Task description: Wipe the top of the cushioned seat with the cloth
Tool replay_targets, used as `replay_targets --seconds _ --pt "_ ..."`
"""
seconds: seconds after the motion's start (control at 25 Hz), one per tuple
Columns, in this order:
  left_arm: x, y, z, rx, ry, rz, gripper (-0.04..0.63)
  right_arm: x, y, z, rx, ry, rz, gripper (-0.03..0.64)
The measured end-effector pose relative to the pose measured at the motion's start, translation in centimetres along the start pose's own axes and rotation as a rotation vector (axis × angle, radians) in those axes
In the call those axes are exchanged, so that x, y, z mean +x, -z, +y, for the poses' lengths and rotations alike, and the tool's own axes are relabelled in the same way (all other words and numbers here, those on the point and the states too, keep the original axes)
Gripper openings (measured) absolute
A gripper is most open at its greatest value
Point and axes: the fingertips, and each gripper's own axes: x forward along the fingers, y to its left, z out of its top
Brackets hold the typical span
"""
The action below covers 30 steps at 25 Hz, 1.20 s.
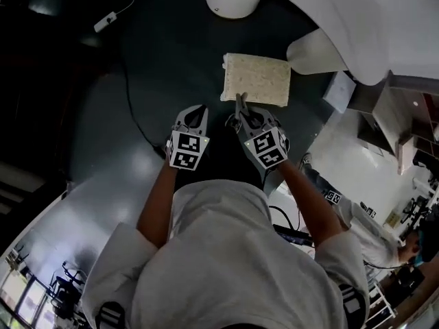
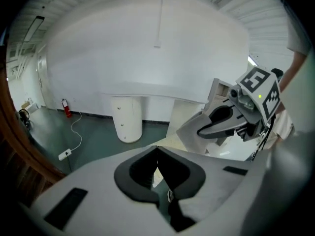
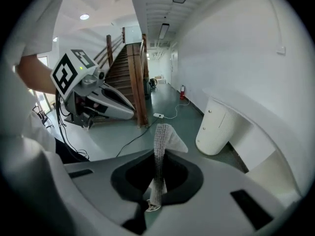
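Cloth [image 1: 256,79] pinched at its near edge by right gripper [image 1: 240,103] fingers.
Left gripper [image 1: 198,110] closed, empty, just beside; white seat [image 1: 357,19] near cloth's right edge, open floor [image 1: 158,53] left.

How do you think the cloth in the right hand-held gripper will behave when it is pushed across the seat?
Probably floppy: the cloth folds over at its top above the right hand-held gripper pinching it. Likely light, since it looks like thin, open-weave fabric. It may bunch rather than slide flat.
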Motion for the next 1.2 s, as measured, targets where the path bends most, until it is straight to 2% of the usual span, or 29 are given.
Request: replay_targets --seconds 0.2,0.32,0.48,0.72,0.84,0.96,1.08,1.2 --pt "5.3 2.2 2.8 -0.015 -0.025 0.079 0.014 7.2 4.3 0.5 0.088 -0.095 0.053 0.021" --pt "9.1 6.1 4.3 -0.040 -0.043 0.133 0.014 12.2 8.0 1.3 0.148 -0.137 0.084 0.021" --pt "13.9 10.9 6.1 0.003 -0.030 0.192 0.014 18.7 11.3 1.7 0.158 -0.157 0.125 0.021" --pt "20.2 15.4 8.9 -0.007 -0.007 0.201 0.014 25.2 14.4 0.5 0.259 -0.141 0.159 0.021" --pt "23.7 16.0 10.7 -0.018 -0.028 0.181 0.014 27.4 13.9 -1.0 0.320 -0.134 0.111 0.021" --pt "26.2 16.1 12.3 -0.037 -0.033 0.155 0.014 29.3 14.4 -2.6 0.426 -0.108 0.075 0.021" --pt "27.4 17.6 13.0 -0.047 -0.007 0.170 0.014 31.1 18.1 -3.8 0.511 -0.064 0.166 0.021" --pt "28.9 19.6 12.4 -0.006 0.059 0.194 0.014 32.7 20.9 -5.1 0.542 -0.026 0.244 0.021"
